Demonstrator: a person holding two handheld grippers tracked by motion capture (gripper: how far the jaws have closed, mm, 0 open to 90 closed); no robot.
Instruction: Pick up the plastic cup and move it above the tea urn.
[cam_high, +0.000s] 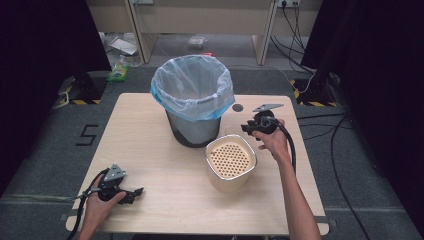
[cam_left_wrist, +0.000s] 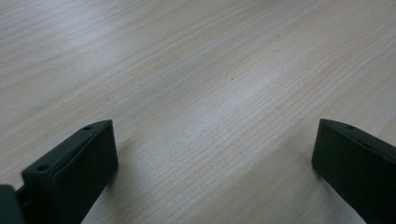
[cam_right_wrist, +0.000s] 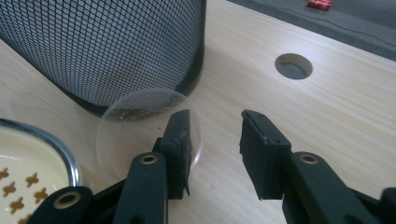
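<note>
A black mesh bin (cam_high: 192, 100) lined with a pale blue bag stands at the middle back of the wooden table (cam_high: 150, 150). In front of it sits a cream box (cam_high: 230, 162) with a perforated top and a metal rim. My right gripper (cam_high: 246, 129) is to the right of the bin, pointing left at the gap between bin and box. In the right gripper view its jaws (cam_right_wrist: 215, 140) stand part-way apart with bare wood between them. A clear round disc (cam_right_wrist: 135, 121) lies by the mesh bin (cam_right_wrist: 107, 46), partly behind the left jaw. My left gripper (cam_high: 134, 195) rests at the front left, open (cam_left_wrist: 215, 154) over bare table.
A round cable hole (cam_high: 237, 107) sits in the table behind my right gripper, also seen as the hole (cam_right_wrist: 293, 66) in the right gripper view. The cream box's rim (cam_right_wrist: 70, 161) is close at that view's lower left. Cables and clutter lie on the floor beyond the table.
</note>
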